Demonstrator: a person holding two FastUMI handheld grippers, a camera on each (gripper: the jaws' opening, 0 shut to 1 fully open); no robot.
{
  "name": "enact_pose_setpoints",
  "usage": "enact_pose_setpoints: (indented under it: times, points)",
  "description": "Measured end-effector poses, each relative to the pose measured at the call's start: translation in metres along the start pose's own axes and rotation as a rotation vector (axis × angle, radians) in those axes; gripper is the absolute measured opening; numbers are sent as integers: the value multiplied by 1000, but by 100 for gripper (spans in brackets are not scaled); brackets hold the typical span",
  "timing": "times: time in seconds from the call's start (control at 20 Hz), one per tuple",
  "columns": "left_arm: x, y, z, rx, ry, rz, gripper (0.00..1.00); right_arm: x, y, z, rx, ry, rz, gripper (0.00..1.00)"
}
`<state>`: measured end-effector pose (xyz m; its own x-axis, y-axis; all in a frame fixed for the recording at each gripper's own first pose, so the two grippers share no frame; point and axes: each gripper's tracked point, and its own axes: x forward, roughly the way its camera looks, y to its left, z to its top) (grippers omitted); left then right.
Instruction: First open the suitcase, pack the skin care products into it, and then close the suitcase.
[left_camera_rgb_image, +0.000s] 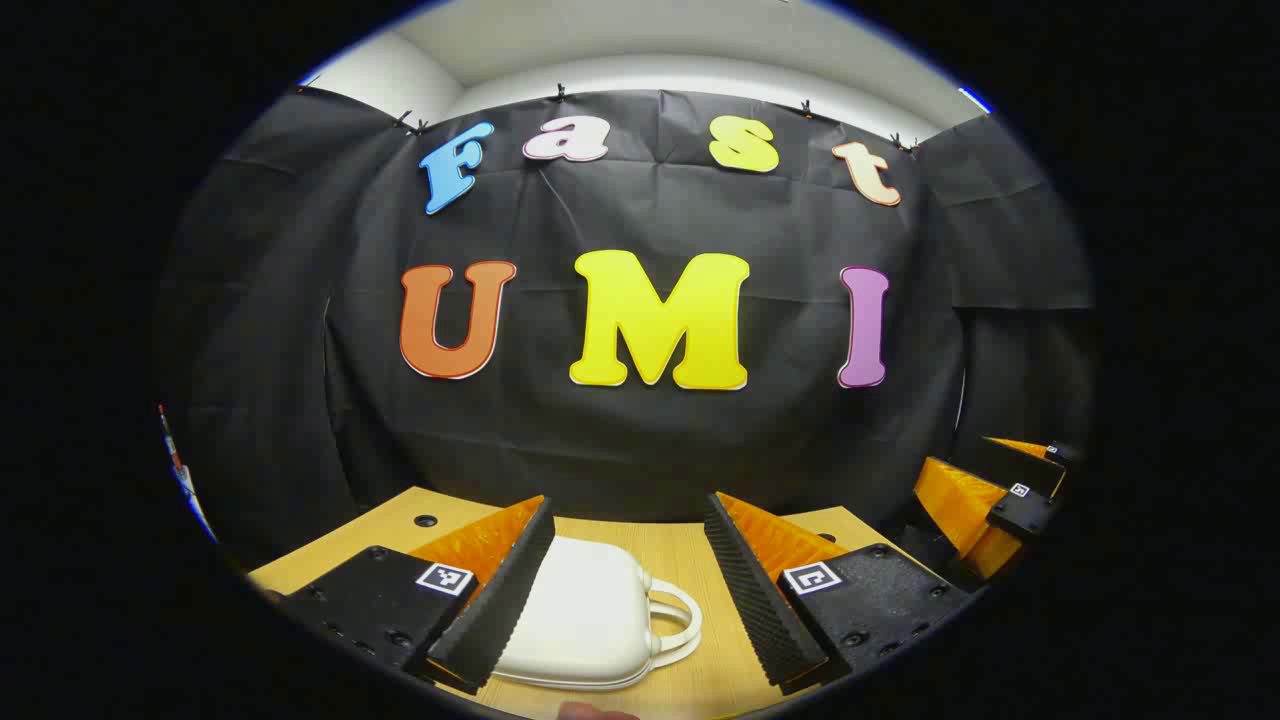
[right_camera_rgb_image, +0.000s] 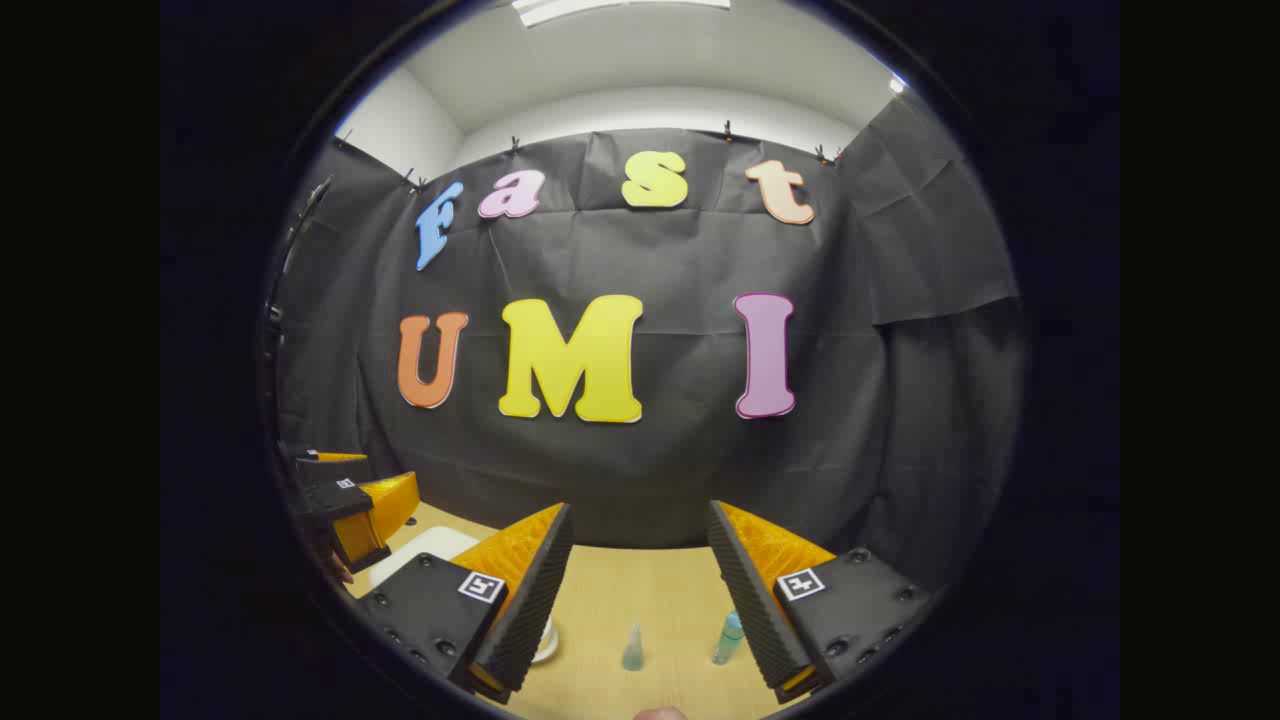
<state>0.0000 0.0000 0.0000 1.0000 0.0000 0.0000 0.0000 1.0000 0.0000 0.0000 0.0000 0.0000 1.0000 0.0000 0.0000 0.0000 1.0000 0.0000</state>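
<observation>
Left gripper view: suitcase closed, ahead of the spread left gripper

Left gripper view places the left gripper with its jaws spread wide and nothing between them. The white suitcase lies flat on the table, lid down, at 6 o'clock in this view, low between the two fingers and nearer the 7 o'clock finger. Its handle projects toward 3 o'clock, so the case's long axis appears to run across the gripper's line of approach rather than along it. The right gripper sits at 3 to 4 o'clock, well apart from the case.

Right gripper view places the right gripper, also spread wide and empty. Two small skin care bottles stand on the table at 6 o'clock, between its fingers. The suitcase lies at 8 o'clock, beside the left gripper.

Assessment: opening is not yet done. The left gripper is the nearer unit to the suitcase; the right gripper is the nearer unit to the bottles.
</observation>
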Motion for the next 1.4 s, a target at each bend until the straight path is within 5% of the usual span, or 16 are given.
enact_pose_setpoints:
  times: [1.05, 1.4]
  points:
    - [23, -20, -24, 55, 52, -51, 97, 25, -19, -15, 7, 46, -6, 80]
    - [41, -63, -106, 321, 197, -189, 98, 16, -79, -42, -10, 127, -88, 80]
